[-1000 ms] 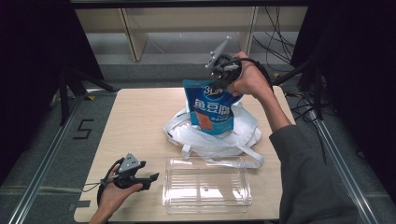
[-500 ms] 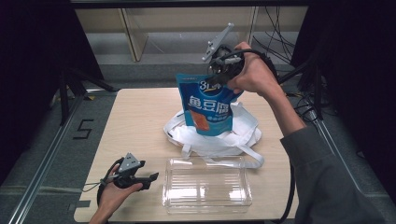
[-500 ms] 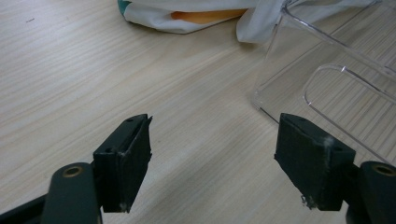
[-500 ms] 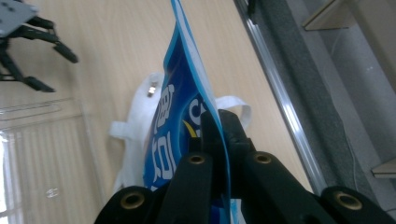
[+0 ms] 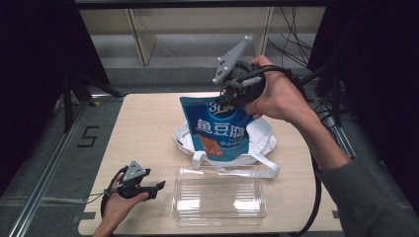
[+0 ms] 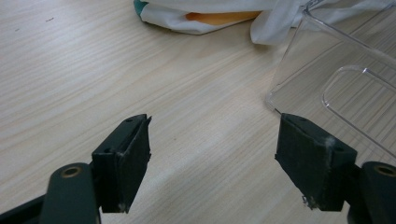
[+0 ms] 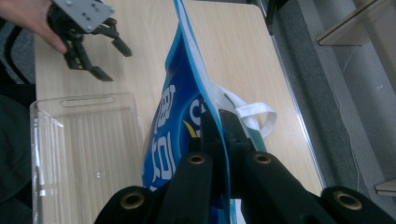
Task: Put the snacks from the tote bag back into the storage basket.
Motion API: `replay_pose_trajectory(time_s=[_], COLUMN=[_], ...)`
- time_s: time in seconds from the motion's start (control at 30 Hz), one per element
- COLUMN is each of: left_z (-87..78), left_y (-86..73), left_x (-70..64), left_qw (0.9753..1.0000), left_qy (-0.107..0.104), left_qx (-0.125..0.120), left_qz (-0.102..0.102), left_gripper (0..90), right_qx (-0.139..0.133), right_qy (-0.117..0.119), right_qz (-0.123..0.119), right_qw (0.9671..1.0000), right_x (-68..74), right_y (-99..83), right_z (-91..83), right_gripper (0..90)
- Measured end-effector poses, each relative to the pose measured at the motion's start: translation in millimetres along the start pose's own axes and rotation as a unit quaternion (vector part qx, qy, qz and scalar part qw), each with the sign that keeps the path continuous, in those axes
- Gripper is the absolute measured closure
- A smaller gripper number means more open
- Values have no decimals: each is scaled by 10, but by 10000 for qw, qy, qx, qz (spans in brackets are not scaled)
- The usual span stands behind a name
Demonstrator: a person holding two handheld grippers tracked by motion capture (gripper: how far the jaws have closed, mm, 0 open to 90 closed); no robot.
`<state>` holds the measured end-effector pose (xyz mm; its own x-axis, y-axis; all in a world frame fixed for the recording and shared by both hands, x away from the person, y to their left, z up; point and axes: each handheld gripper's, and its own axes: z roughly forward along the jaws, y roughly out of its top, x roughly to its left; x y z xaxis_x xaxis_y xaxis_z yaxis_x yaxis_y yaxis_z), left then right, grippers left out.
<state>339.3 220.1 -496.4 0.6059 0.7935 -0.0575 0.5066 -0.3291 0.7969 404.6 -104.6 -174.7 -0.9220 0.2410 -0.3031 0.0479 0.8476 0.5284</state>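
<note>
The blue pouch (image 5: 217,128) is being held pinched by the right tool (image 7: 219,126) above the white bag (image 5: 259,136), presumably for transfer into the clear tray (image 5: 217,200), while the left tool (image 6: 212,154) is being rested wide open.

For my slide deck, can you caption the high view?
Right gripper lifts a blue snack pouch above a white tote bag; left gripper rests open beside a clear plastic bin.

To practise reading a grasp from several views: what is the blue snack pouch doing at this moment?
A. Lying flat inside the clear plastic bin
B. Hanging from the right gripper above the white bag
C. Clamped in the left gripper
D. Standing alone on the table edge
B: the right gripper pinches the top edge of the blue pouch, which hangs over the white bag; the clear bin holds nothing, and the left gripper is open.
</note>
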Motion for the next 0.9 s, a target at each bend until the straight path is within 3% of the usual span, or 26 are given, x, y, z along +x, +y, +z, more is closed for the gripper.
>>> replay_pose_trajectory(time_s=[0.07,0.13,0.17,0.2,0.33,0.37,0.43,0.5,0.57,0.73,0.87,0.9], left_z=[-3,-3,-2,-4,-15,-15,-17,-16,-18,-24,-25,-15], left_y=[-2,-4,-5,-5,-2,-2,-3,-5,-5,-6,-7,-9], left_x=[5,6,4,4,23,27,27,25,30,38,36,28], left_qw=[10000,10000,10000,10000,10000,10000,10000,10000,9999,9999,9999,10000], left_qy=[-3,33,27,13,37,40,37,43,79,44,40,56], left_qx=[22,19,4,-6,24,16,25,15,29,76,73,17], left_qz=[46,86,67,39,54,78,70,67,88,134,142,62], left_gripper=[254,254,254,254,254,254,254,254,254,254,254,254], right_qx=[-14,-47,-38,-52,-93,-130,-99,-116,-105,-25,-52,-12], right_qy=[45,186,106,215,350,416,456,520,603,805,817,841], right_qz=[63,-52,6,-34,-82,-188,-129,-216,-102,-115,-154,-87], right_qw=[10000,9998,9999,9998,9993,9989,9988,9983,9981,9967,9965,9964], right_x=[79,137,184,214,353,366,429,452,490,518,519,532], right_y=[3,16,17,22,10,3,-22,-53,-99,-196,-254,-273], right_z=[-31,-43,-39,-37,8,26,53,93,134,229,301,316], right_gripper=[900,900,900,900,900,900,900,900,900,900,900,900])
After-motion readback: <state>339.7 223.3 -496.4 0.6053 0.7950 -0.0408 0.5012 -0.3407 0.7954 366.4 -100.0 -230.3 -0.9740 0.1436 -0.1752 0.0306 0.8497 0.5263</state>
